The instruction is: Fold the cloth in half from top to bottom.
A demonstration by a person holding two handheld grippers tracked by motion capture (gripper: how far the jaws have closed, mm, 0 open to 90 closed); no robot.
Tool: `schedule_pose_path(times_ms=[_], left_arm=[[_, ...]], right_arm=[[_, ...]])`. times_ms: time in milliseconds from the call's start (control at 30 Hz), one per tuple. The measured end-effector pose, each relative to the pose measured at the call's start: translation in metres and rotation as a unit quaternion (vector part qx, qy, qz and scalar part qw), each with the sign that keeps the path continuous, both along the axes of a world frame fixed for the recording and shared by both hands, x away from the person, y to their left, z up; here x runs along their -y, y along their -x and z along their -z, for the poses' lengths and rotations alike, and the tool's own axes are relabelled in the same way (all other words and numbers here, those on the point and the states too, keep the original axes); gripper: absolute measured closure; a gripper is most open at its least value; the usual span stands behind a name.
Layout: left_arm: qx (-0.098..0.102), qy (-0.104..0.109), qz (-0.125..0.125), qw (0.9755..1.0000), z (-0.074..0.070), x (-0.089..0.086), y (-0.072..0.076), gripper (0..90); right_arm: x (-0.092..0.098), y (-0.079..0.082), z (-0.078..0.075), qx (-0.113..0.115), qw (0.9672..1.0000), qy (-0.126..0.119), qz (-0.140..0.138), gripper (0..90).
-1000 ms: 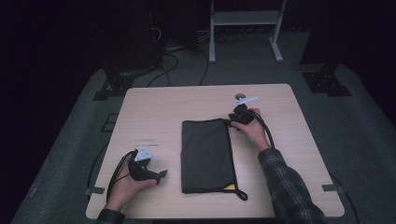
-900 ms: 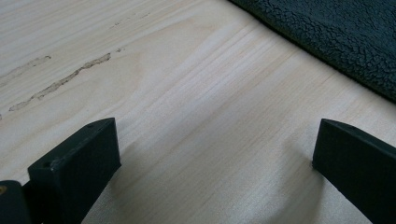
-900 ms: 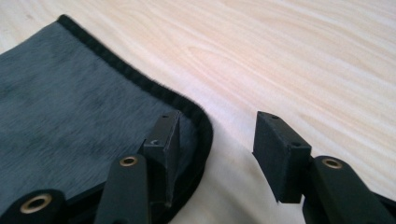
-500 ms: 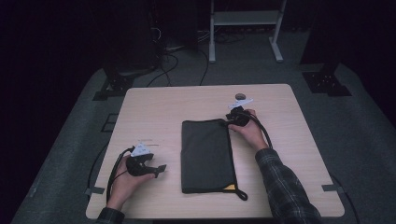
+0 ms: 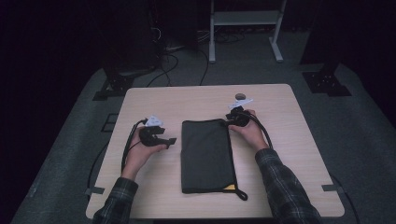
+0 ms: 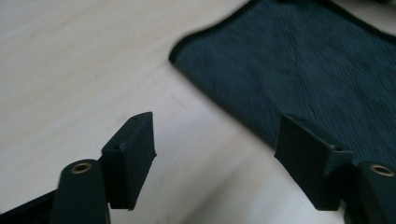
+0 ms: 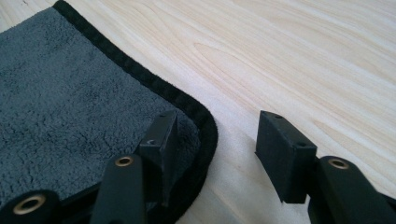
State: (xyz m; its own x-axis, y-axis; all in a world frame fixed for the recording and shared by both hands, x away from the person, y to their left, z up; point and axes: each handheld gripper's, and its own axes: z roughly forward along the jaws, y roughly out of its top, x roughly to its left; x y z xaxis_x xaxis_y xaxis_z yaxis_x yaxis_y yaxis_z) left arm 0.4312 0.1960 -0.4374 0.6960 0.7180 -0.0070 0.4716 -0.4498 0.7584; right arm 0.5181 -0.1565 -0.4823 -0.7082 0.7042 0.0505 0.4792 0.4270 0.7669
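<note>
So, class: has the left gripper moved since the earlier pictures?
Yes. The left gripper has moved up along the table, from near the folded cloth's near end towards its far corner.

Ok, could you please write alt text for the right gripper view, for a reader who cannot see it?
The right gripper has its black jaws open over the rounded corner of a dark grey towel, one jaw above the black-edged cloth, the other above the pale wooden table.

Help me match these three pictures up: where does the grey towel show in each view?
High view: the grey towel lies folded lengthwise at the table's middle, between both hands.
Left gripper view: upper right, its rounded corner up at the centre.
Right gripper view: left side, its corner under one jaw.
Shared landmark: the towel's black hem against the pale wooden table.
</note>
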Motion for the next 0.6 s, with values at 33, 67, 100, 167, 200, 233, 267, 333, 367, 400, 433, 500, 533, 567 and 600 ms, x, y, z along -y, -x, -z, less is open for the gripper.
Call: schedule_pose_path(times_ms=[33, 67, 100, 167, 200, 233, 267, 333, 367, 400, 433, 500, 533, 567, 600], left_arm=[[-0.001, 0.001, -0.003, 1.0000, 0.000, 0.003, -0.007, 30.8], [-0.002, 0.001, -0.005, 1.0000, 0.001, 0.005, -0.013, 31.6], [-0.003, -0.001, -0.007, 1.0000, 0.001, 0.007, -0.019, 33.4], [-0.006, 0.004, -0.015, 0.9999, 0.003, 0.011, -0.031, 34.7], [-0.012, 0.002, -0.021, 0.9997, 0.005, 0.012, -0.037, 35.5], [-0.014, -0.002, -0.027, 0.9995, 0.006, 0.013, -0.042, 35.4], [-0.014, 0.000, -0.028, 0.9995, 0.008, 0.015, -0.046, 35.7], [-0.020, 0.004, -0.029, 0.9994, 0.011, 0.018, -0.054, 36.0], [-0.020, 0.005, -0.029, 0.9994, 0.013, 0.021, -0.059, 36.1], [-0.021, 0.004, -0.030, 0.9993, 0.014, 0.023, -0.061, 36.6], [-0.024, -0.002, -0.031, 0.9992, 0.016, 0.026, -0.065, 36.6], [-0.027, -0.002, -0.037, 0.9990, 0.019, 0.029, -0.070, 37.2], [-0.030, 0.000, -0.041, 0.9987, 0.021, 0.030, -0.073, 37.2], [-0.029, 0.001, -0.044, 0.9986, 0.023, 0.031, -0.075, 37.3], [-0.031, -0.003, -0.047, 0.9984, 0.024, 0.032, -0.077, 37.8]], right_arm=[[0.000, 0.000, 0.000, 0.000, 1.0000, 0.000, 0.000, 47.6], [0.000, 0.000, 0.000, 0.000, 1.0000, 0.000, 0.000, 47.6], [0.000, 0.000, 0.000, 0.000, 1.0000, 0.000, 0.000, 47.6], [0.000, 0.000, 0.000, 0.000, 1.0000, -0.001, 0.000, 47.7], [0.000, 0.000, 0.000, 0.000, 1.0000, -0.001, 0.000, 47.7], [0.000, 0.000, 0.000, 0.000, 1.0000, -0.002, 0.000, 47.8], [0.000, 0.000, 0.000, -0.001, 1.0000, -0.002, 0.000, 47.8], [0.001, 0.000, 0.000, -0.001, 1.0000, -0.002, 0.000, 47.8], [0.001, 0.000, 0.000, -0.001, 1.0000, -0.002, 0.000, 47.9], [0.001, -0.001, 0.000, -0.001, 1.0000, -0.003, 0.000, 47.9], [0.001, 0.000, 0.000, -0.001, 1.0000, -0.003, 0.000, 47.9], [0.001, -0.001, 0.000, -0.001, 1.0000, -0.003, 0.000, 48.0], [0.001, -0.001, 0.000, -0.002, 1.0000, -0.003, 0.000, 48.0], [0.001, -0.001, 0.000, -0.002, 1.0000, -0.003, 0.000, 48.1], [0.001, -0.001, 0.000, -0.003, 1.0000, -0.004, 0.000, 48.2]])
